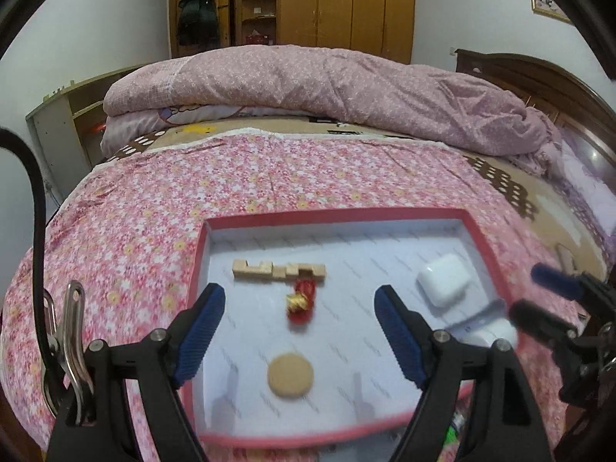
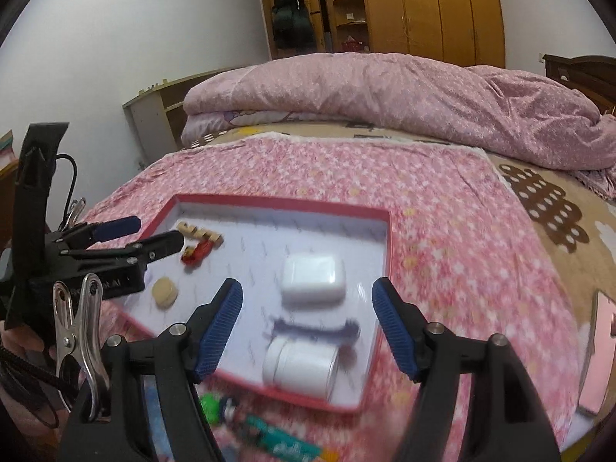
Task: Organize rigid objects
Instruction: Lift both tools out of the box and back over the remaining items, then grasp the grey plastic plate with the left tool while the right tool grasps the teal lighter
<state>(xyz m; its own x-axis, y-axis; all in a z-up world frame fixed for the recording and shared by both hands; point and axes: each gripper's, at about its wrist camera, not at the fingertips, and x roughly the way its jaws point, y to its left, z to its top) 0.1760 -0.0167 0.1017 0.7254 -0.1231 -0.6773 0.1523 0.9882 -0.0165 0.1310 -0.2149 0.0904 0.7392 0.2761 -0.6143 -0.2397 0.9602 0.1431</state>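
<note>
A red-rimmed tray (image 1: 335, 216) (image 2: 269, 203) with a white floor lies on the pink floral bedspread. In it are a notched wooden block (image 1: 279, 269) (image 2: 200, 233), a red and gold charm (image 1: 302, 300) (image 2: 195, 253), a round beige disc (image 1: 290, 375) (image 2: 164, 292), a white earbud case (image 1: 443, 279) (image 2: 312, 279) and a white cylindrical jar (image 2: 302, 365) lying on its side. My left gripper (image 1: 300, 331) is open above the tray, over the charm and disc. My right gripper (image 2: 308, 327) is open above the jar and case, holding nothing.
A rolled pink quilt (image 1: 327, 92) lies across the far bed. A green-capped item (image 2: 211, 408) and a teal packet (image 2: 285, 439) lie in front of the tray. A pink flat object (image 2: 600, 350) lies at the right. A wooden headboard (image 1: 539, 81) stands at the right.
</note>
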